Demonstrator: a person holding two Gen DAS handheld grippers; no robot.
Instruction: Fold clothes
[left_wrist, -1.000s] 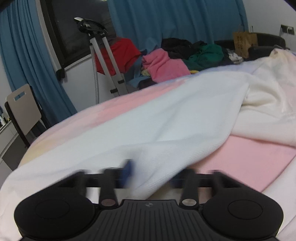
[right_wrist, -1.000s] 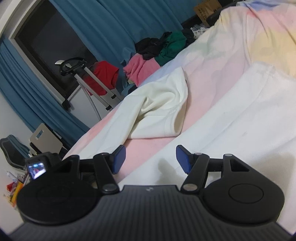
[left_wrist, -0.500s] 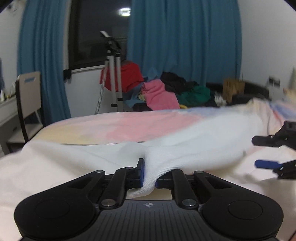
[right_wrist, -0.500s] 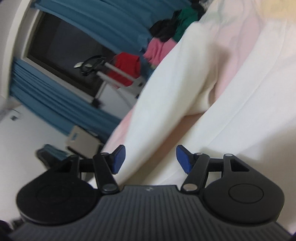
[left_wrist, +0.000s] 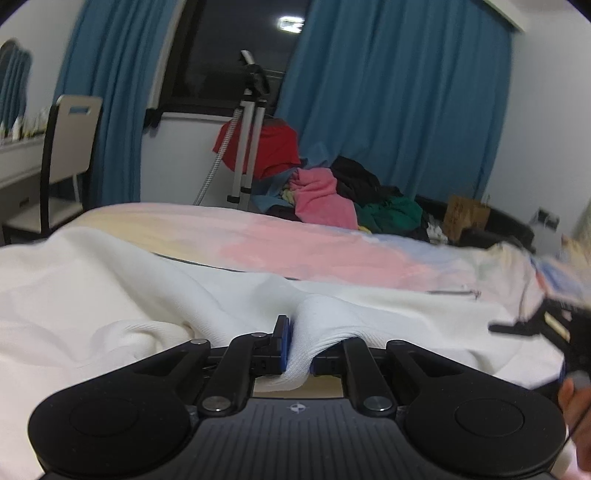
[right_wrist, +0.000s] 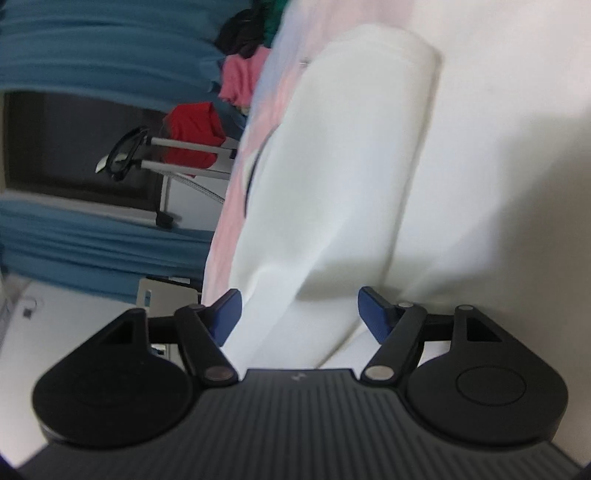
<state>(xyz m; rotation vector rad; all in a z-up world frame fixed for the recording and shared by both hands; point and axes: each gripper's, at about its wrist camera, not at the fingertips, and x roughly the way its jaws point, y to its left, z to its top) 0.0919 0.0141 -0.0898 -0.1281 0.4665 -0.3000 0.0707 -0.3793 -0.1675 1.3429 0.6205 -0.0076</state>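
A white knit garment (left_wrist: 110, 288) lies spread across the pastel bedsheet (left_wrist: 295, 243). My left gripper (left_wrist: 297, 347) is shut on a pinched fold of the white garment close to the camera. My right gripper (right_wrist: 299, 314) is open, rolled sideways, with a long fold of the white garment (right_wrist: 332, 184) running between its blue fingertips (right_wrist: 373, 314). The right gripper also shows at the right edge of the left wrist view (left_wrist: 546, 328), blurred, beside the garment.
A pile of pink, black, green and red clothes (left_wrist: 332, 192) lies beyond the bed. A metal stand (left_wrist: 243, 140) stands by the dark window and blue curtains (left_wrist: 399, 103). A chair (left_wrist: 62, 155) and desk are at the left. A brown bag (left_wrist: 465, 218) sits at the back right.
My left gripper closed on the garment fold and now holds it low over the bed. My right gripper rolled sideways and moved in over the white fold, staying open.
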